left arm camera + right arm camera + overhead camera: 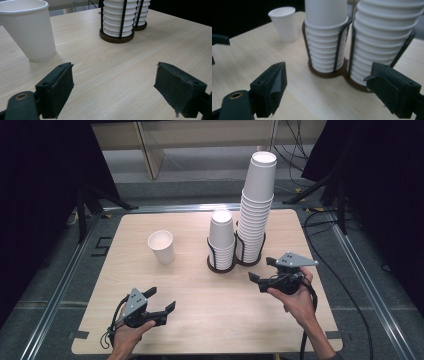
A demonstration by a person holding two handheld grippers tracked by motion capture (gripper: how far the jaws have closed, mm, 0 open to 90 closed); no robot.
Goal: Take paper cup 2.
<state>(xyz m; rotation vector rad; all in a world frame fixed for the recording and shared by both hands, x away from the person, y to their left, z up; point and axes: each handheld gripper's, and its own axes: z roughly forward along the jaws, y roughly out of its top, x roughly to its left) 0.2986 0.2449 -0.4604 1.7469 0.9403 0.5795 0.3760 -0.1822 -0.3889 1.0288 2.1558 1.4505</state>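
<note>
Black jaws of the left gripper (pixel 161 300) stand wide apart with nothing between them, low over the near left part of the wooden table (pixel 200 320); a hand (pixel 127 332) grips it from below. The right gripper (pixel 261 269) is likewise spread and empty, held by the other hand (pixel 297 302) near the right side, its jaws pointing toward the cup holders.

Two grippers, then, and each carries one grey three-cornered plate on top.

Just ahead of the right gripper stand two black wire holders on dark round bases, side by side and touching. The short stack (pixel 221 240) of white paper cups sits in the left holder; the tall stack (pixel 256 205) sits in the right one and rises well above its wire. The cups in each stack are nested too tightly to count surely.

One single cup (pixel 161 247), white and upright with its mouth open, stands alone on the table, left of the holders and apart from them, farther from the person than the left gripper.

No print or label can be read on any cup.
</note>
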